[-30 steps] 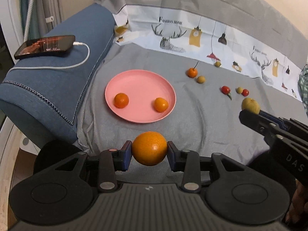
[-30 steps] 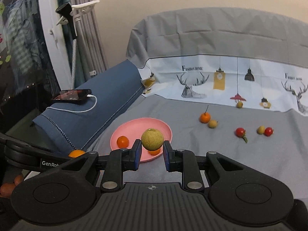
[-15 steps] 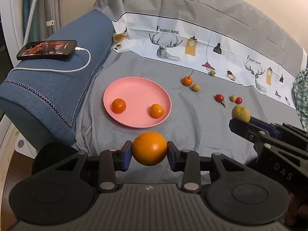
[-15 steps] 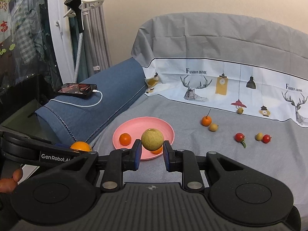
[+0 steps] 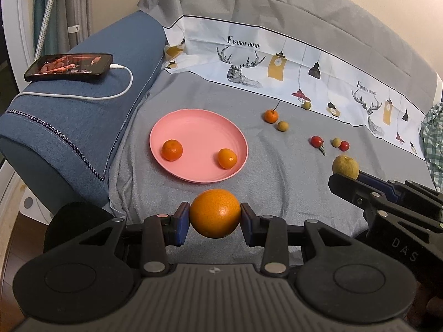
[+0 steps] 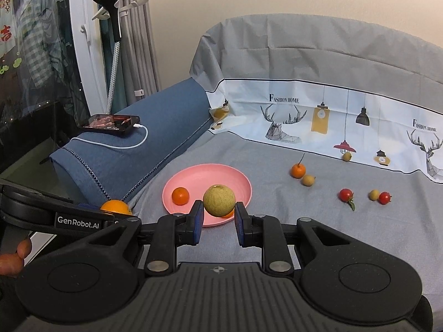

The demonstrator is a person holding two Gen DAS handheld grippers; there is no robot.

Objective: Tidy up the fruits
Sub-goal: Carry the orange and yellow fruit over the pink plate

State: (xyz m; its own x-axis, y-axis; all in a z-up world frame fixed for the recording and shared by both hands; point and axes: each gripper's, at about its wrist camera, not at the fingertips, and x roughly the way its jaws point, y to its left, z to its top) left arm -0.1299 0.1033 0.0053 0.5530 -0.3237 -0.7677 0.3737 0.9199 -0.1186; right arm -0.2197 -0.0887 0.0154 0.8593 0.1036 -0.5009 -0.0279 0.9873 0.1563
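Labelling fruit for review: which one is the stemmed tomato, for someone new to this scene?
Start at the pink plate on the grey sheet and look right. Three small fruits sit in a row; the stemmed tomato is the leftmost, red with a green stalk, unlike the plain red one.

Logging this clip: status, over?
Left claw shut on big orange. Right claw shut on tan melon-like fruit. Pink plate holds two small oranges. Path clear.

Both grippers' fingers point(image 5: 182, 228) point(image 6: 197, 222) clamped, each on fruit.
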